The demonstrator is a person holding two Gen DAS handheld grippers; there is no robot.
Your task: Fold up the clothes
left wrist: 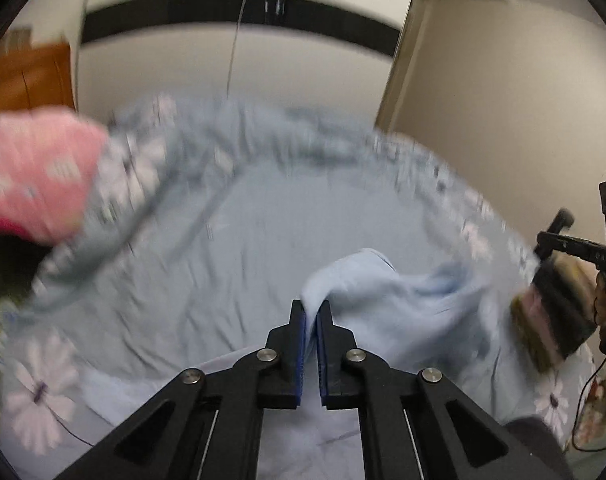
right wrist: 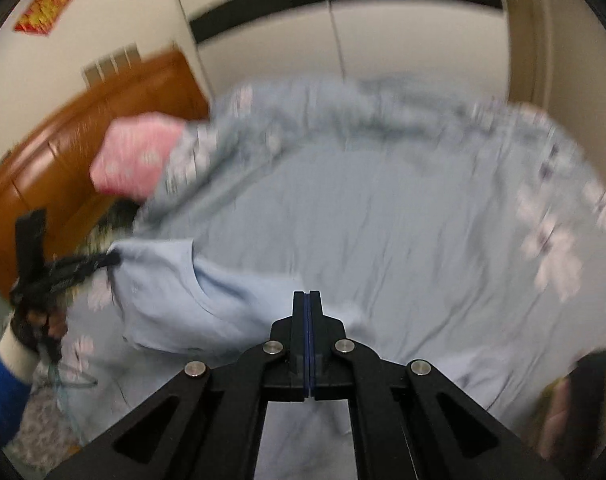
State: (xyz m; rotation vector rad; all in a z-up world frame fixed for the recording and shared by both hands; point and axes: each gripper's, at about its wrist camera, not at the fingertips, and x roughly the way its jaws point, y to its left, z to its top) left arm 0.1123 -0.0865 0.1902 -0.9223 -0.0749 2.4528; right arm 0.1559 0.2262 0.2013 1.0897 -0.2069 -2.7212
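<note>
A light blue garment (left wrist: 387, 292) hangs over the blue bed sheet (left wrist: 263, 240). My left gripper (left wrist: 312, 312) is shut on an edge of it, cloth pinched between the blue pads. In the right wrist view the same garment (right wrist: 175, 296) stretches from the left gripper (right wrist: 107, 259) toward my right gripper (right wrist: 308, 300). The right jaws are pressed together; the garment runs under them and I cannot see cloth between the pads. The right gripper shows at the right edge of the left wrist view (left wrist: 571, 248). Both views are motion-blurred.
A pink pillow (left wrist: 39, 176) lies at the bed's left, also in the right wrist view (right wrist: 137, 158). A flowered quilt (left wrist: 143, 168) is bunched along the far side. A wooden headboard (right wrist: 63, 140) stands left, a white wardrobe (left wrist: 239, 72) behind.
</note>
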